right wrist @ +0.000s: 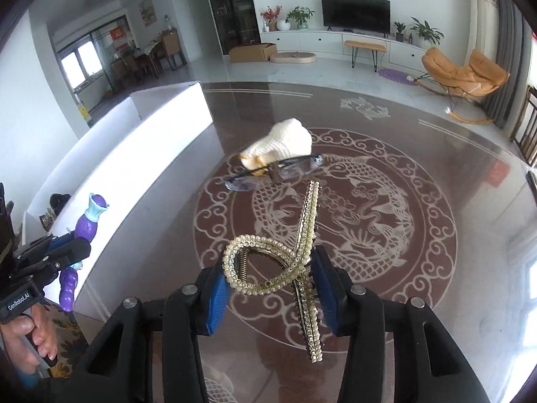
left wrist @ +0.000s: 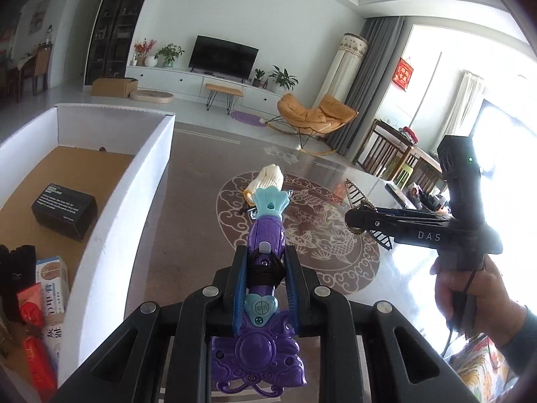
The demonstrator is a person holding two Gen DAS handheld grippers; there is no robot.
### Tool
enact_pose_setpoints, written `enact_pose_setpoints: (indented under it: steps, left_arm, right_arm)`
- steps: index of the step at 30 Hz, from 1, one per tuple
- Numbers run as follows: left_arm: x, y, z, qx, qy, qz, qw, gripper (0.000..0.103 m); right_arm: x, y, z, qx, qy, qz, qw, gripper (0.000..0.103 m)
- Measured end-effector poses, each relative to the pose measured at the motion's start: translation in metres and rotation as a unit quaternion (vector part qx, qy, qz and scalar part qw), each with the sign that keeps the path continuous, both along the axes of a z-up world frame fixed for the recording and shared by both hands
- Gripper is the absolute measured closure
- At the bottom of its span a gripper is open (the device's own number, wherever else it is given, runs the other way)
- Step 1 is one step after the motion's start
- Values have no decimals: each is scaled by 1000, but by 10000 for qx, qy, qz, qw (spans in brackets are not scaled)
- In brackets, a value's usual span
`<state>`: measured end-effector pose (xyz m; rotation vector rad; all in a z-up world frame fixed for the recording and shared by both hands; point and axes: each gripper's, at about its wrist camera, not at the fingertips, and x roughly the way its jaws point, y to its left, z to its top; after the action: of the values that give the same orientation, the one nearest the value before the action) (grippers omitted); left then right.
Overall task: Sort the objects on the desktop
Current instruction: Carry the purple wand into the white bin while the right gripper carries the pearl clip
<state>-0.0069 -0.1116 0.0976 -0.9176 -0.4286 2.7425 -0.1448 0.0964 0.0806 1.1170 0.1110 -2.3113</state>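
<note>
Partly, the cream glove (right wrist: 285,142) hides the eyeglasses (right wrist: 275,171).

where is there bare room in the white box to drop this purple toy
The brown floor of the white box is bare between the black carton and the far wall. The near corner is crowded with packets. The left gripper holds the purple toy.
</note>
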Motion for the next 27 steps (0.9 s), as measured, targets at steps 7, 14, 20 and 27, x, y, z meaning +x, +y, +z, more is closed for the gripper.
enact_pose_setpoints:
  steps: [7,14,20,27]
  left_arm:
    - [26,-108,30,-253,-22,1119,9934,83]
    - [19,-192,-27,-515,-1260,1841,9734,83]
    - [25,-203,-58,-366,-1665,2099,9627,67]
    - [28,-178,-36,-753,-1134,2315,9633,22]
  right_arm:
    - [32,-151,53,-820,288,1362,9869,56]
    - [47,-276,18,-734,-32,2063,9757,56]
    - [39,-310,-30,-242,-529,1969,9787,44]
    - [37,-256,-5,-728,33,1570,9849,18]
